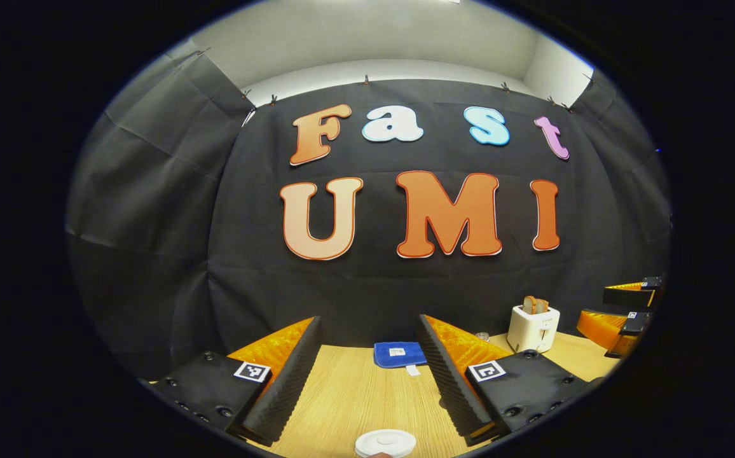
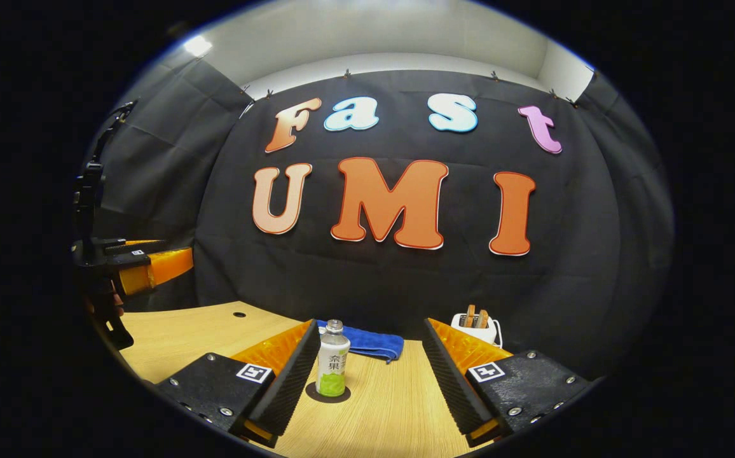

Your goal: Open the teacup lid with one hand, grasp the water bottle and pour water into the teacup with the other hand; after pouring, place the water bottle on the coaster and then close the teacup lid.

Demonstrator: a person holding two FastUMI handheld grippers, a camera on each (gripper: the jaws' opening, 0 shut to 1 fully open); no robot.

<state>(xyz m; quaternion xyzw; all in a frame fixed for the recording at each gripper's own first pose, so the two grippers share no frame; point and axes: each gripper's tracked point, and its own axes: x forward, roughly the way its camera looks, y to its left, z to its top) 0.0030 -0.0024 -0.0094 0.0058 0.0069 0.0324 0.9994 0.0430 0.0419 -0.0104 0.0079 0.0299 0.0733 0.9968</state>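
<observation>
Presently, the wooden surface (image 2: 393, 407) carries all items, ordered below by size.

Left gripper (image 1: 367, 375): fingers spread wide, nothing between them, held above the surface. It also appears at the left edge of the right gripper view.

Right gripper (image 2: 370, 375): fingers likewise spread wide, gripping nothing. It also appears at the right edge of the left gripper view, raised off the surface.

Toaster (image 1: 533, 327): white, standing near the far edge toward the right, slices protruding from its slots.

Cloth (image 1: 399, 354): blue, folded, lying at the far edge against the booth wall.

Bottle (image 2: 332, 359): upright, capped, green-and-white label, standing on the coaster (image 2: 328, 395), a dark disc visible around its base. In the right gripper view it sits just beside that gripper's left finger; contact cannot be determined. The cloth lies behind it.

Teacup (image 1: 385, 443): at the near edge in the left gripper view, ahead of the open fingers. Its white lid (image 1: 385, 439) is on.
</observation>
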